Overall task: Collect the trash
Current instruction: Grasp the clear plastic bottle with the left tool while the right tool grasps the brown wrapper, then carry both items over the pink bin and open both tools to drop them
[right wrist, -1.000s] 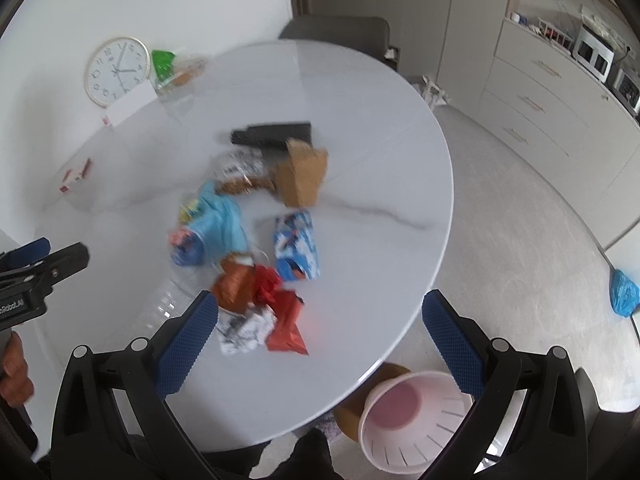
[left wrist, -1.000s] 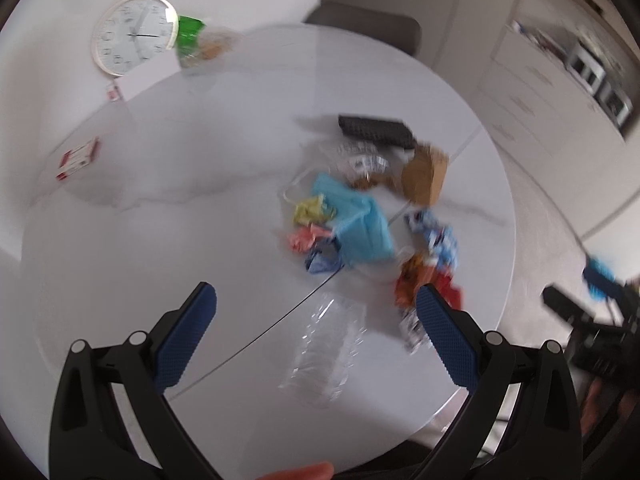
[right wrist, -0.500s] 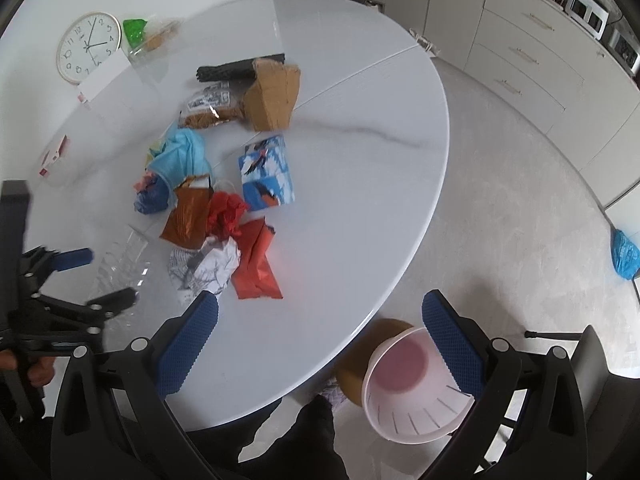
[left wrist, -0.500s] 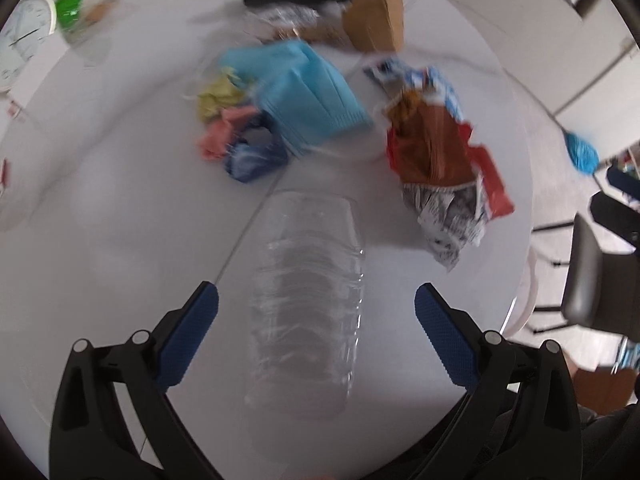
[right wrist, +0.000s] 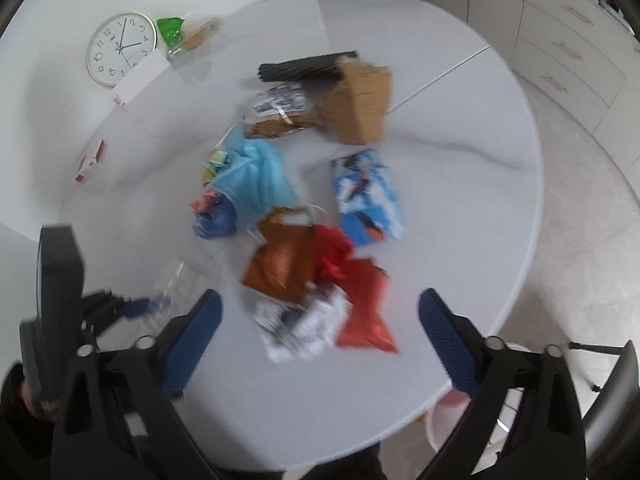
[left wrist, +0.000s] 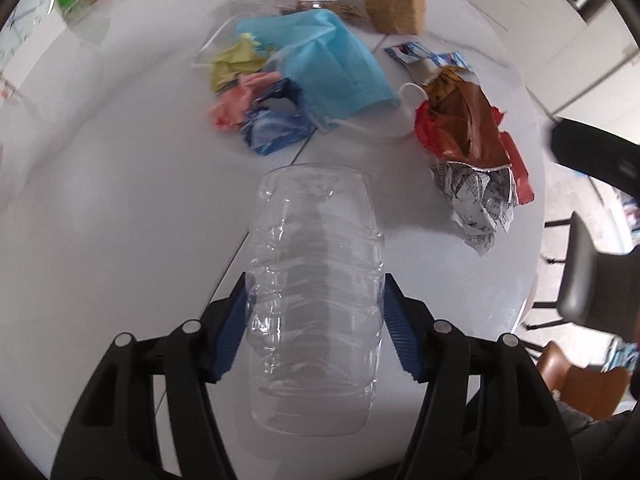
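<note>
Blue pads of the left claw, just closed in from wide, pinch a clear plastic bottle lying on the bench; wrappers wait at twelve o'clock. The right claw hovers agape, narrowing, empty.

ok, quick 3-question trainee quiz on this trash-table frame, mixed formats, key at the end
1. Multiple choice: what lies between the left hand-held gripper's blue pads?
A. the blue face mask
B. the clear plastic bottle
C. the crumpled newspaper

2. True or false: the right hand-held gripper is shut on the red wrapper.

3. Fill in: the wall clock leans beside a ____ bag.

Key
1. B. The clear plastic bottle lies on the white table, pads at both its sides; the jaws have just been closing.
2. False. Its jaws stand wide above the trash pile, nothing held.
3. Green.
</note>
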